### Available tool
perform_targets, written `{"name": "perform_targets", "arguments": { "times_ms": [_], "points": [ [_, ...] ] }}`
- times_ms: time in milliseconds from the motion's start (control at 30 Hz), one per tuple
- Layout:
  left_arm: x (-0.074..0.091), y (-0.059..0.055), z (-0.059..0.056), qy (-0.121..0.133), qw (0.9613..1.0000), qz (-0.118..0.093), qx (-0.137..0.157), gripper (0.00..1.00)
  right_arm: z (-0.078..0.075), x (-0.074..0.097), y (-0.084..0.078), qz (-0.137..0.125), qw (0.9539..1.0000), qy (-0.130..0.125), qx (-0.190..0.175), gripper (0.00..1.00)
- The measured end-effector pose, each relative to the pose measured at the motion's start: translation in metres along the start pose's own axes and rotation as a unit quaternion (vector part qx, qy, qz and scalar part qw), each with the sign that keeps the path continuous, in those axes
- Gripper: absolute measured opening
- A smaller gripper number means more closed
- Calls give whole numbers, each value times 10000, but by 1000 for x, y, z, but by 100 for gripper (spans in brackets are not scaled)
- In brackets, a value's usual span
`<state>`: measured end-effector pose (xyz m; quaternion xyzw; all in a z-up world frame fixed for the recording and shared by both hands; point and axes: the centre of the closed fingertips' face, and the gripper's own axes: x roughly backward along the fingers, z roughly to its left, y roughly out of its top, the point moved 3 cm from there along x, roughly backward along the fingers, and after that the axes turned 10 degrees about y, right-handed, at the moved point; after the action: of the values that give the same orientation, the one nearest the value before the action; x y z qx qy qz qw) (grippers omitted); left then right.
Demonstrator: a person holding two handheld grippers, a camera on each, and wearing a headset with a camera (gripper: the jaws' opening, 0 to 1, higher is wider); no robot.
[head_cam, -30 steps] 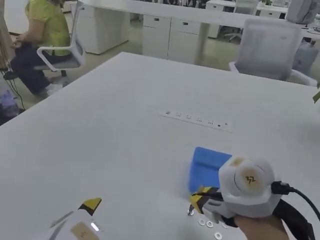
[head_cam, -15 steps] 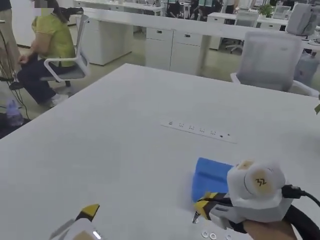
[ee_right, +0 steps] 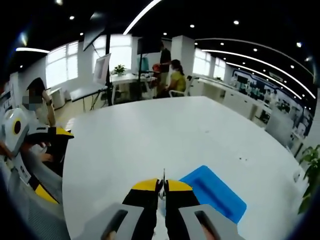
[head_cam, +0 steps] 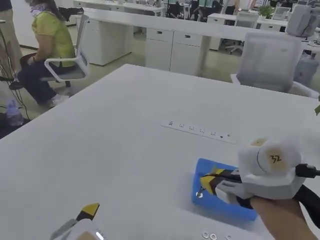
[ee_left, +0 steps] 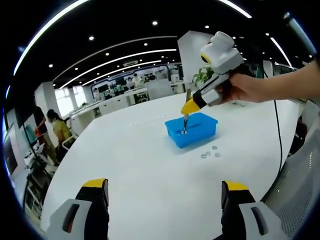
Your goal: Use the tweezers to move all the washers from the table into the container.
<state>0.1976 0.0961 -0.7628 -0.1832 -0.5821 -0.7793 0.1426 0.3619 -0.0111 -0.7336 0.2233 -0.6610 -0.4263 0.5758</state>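
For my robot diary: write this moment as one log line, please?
right gripper: shut on tweezers, tips over blue container | left gripper: open | washers: some on table beside container

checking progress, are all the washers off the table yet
No, a few washers lie on the white table just beside the blue container, outside it.

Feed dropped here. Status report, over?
Right gripper shut on tweezers, tip over blue container. Left gripper open. Washers on table beside container. Nothing in the way.
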Motion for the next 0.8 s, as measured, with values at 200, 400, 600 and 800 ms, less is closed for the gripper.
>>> {"name": "perform_targets", "arguments": {
  "times_ms": [200,400,600,800],
  "points": [
    [0,0,-1,-12,10000,3,-43,96,-19,1,6,-40,9996,-270,44,0],
    [0,-1,-1,-17,10000,24,-33,96,-33,-4,4,-89,9993,-344,-151,0],
    [-1,-2,-2,-26,10000,58,-49,96,-47,-12,-5,-36,9985,-470,-279,0],
    [-1,-3,-3,-42,9999,91,-95,96,-55,-22,-13,-21,9972,-553,-496,1]
  ]
}}
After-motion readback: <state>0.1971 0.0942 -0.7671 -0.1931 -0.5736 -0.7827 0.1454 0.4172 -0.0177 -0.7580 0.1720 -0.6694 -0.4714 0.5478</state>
